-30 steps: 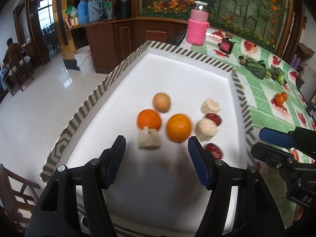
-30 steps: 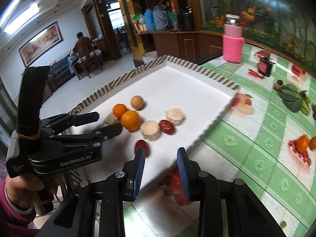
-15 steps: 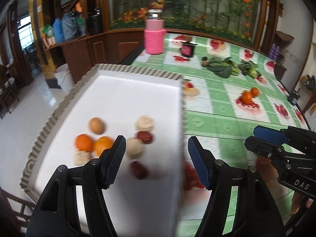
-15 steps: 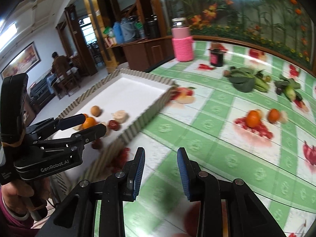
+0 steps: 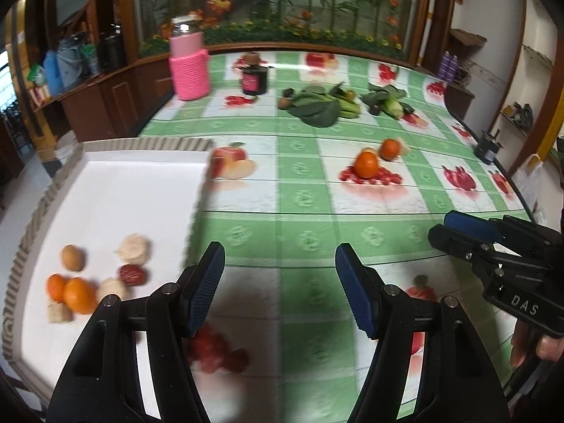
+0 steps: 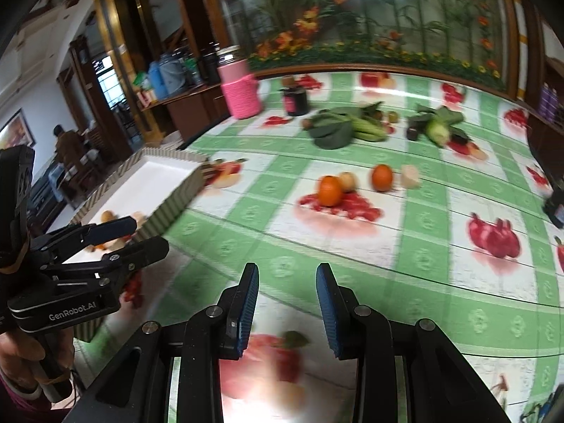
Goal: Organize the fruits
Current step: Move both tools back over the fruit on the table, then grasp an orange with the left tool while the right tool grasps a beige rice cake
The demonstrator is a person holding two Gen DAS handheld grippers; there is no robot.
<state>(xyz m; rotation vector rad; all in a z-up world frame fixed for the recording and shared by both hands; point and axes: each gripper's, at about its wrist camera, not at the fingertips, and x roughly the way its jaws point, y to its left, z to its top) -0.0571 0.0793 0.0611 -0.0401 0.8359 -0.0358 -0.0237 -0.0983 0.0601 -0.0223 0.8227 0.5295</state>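
Note:
A white tray [image 5: 105,183] with a striped rim sits at the left and holds two oranges [image 5: 79,295], a brown round fruit [image 5: 73,257], red dates [image 5: 132,275] and pale chunks [image 5: 133,247]. Two oranges [image 6: 330,190] [image 6: 382,177], a pale fruit [image 6: 348,180] and a pale chunk [image 6: 410,177] lie on the green tablecloth [image 6: 405,246] further out. My left gripper [image 5: 278,282] is open and empty over the cloth beside the tray; it also shows in the right wrist view [image 6: 141,236]. My right gripper [image 6: 286,299] is open and empty.
A pink knitted jar [image 5: 189,67], a dark small jar [image 5: 254,79] and piles of green vegetables [image 5: 324,105] stand at the far side of the table. The right gripper shows in the left wrist view [image 5: 458,232] near the table's right edge.
Both grippers have swung right, away from the tray, and face the loose fruit on the cloth. Both stay open and empty.

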